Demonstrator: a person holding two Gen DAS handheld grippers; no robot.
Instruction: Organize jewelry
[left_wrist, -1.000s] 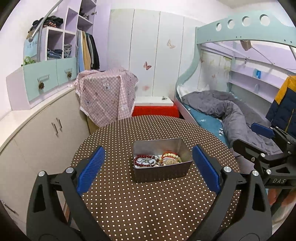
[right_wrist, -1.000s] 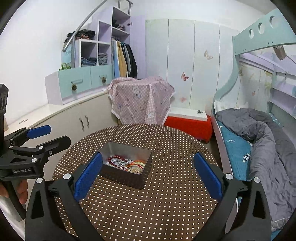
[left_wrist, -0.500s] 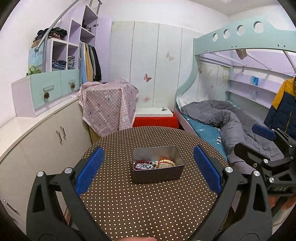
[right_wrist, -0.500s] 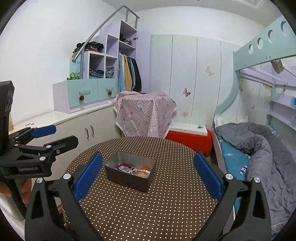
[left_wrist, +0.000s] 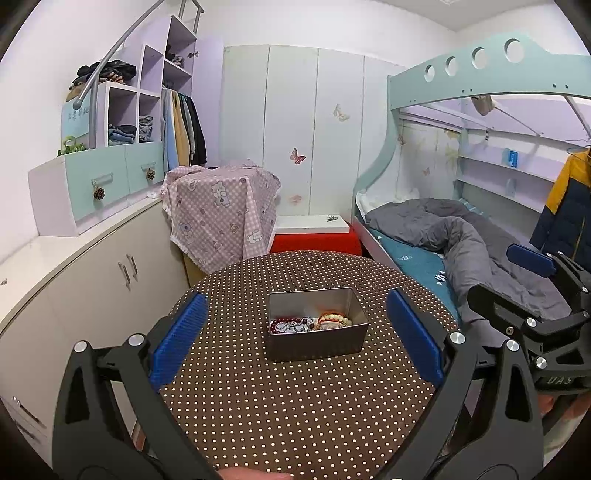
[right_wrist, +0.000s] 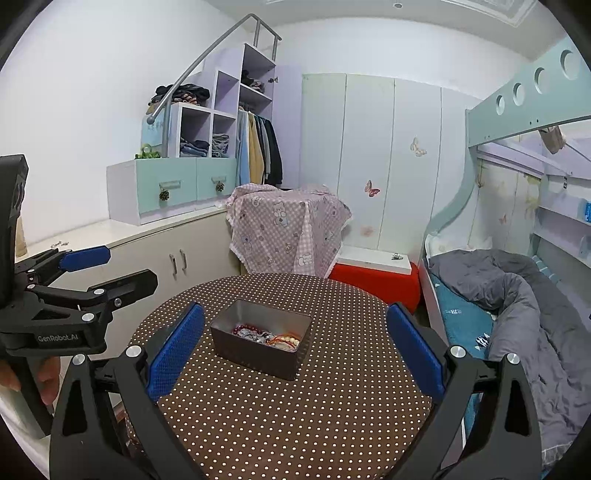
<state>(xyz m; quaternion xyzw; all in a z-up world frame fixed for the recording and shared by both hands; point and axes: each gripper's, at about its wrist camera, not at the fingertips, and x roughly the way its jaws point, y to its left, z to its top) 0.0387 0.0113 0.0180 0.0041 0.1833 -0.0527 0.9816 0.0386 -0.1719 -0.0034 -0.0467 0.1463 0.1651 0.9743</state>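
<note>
Brown polka-dot cloth is covering the round counter (left_wrist: 295, 406), whose far rim is curving just short of a red box (left_wrist: 316, 242) and whose right rim is sitting near the bed (left_wrist: 443, 236). Low cabinets (left_wrist: 92, 288) are running along the left side, with a pink checked cloth (left_wrist: 221, 214) draped over something beyond the far left rim. Open dotted surface is lying all around the metal tin (left_wrist: 317, 343), which is standing alone near the middle of the counter, apart from every rim.

Inside the tin, jewelry (left_wrist: 310, 323) is lying in a tangle: dark red beads, silvery pieces and a pale bead bracelet with orange cord.

Both tools are hovering at the near side of the counter, well apart from the tin. Left tool (left_wrist: 295, 339) is gaping wide with nothing between its blue pads (left_wrist: 177, 343). Right tool (right_wrist: 295, 343) is likewise spread wide and gripping nothing.
</note>
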